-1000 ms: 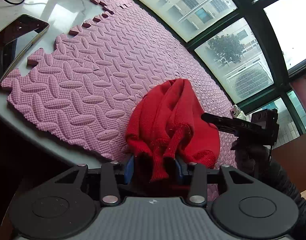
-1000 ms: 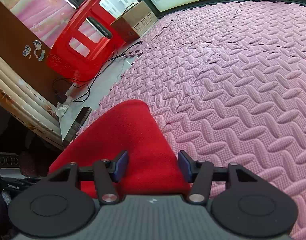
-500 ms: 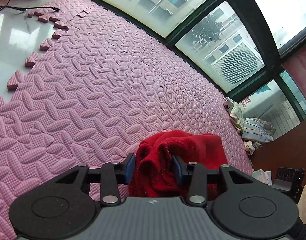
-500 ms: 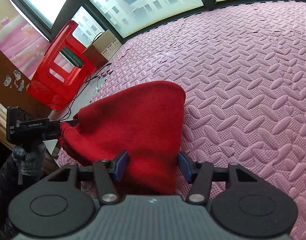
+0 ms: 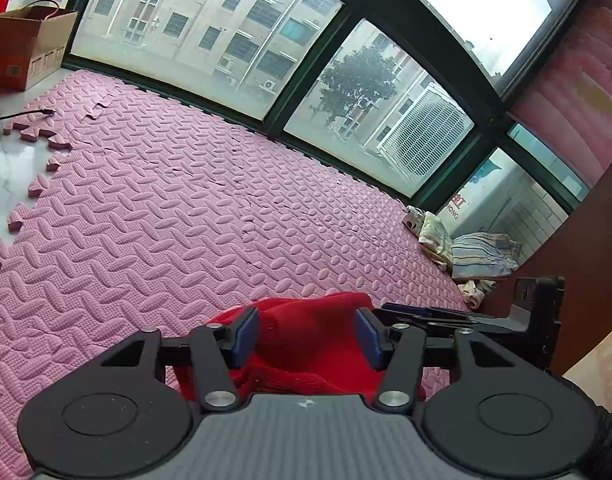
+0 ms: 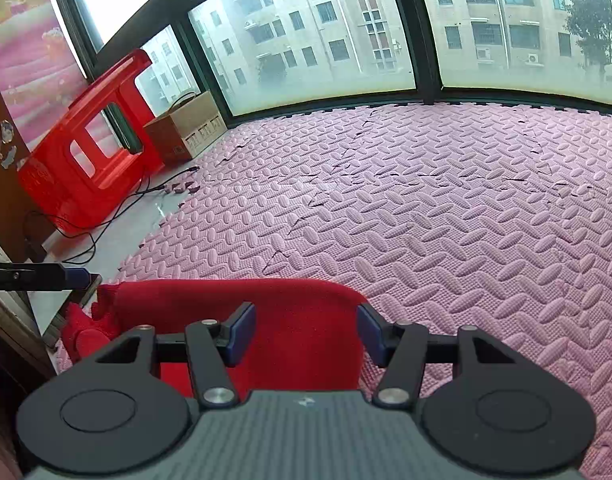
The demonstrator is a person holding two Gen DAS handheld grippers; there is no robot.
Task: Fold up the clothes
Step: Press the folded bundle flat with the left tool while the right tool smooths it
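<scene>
The red garment (image 5: 306, 344) lies directly beneath both my claws, its long axis running between them; my left gripper (image 5: 306, 338), just widening, and right gripper (image 6: 304, 334) both straddle it unclenched.

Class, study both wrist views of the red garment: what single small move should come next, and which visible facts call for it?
Probably carry the red garment forward onto the open pink foam mat and lay it flat. It sits bunched between the fingers of the left gripper, whose jaws have just been opening, and the right gripper, at the mat's near edge.
</scene>
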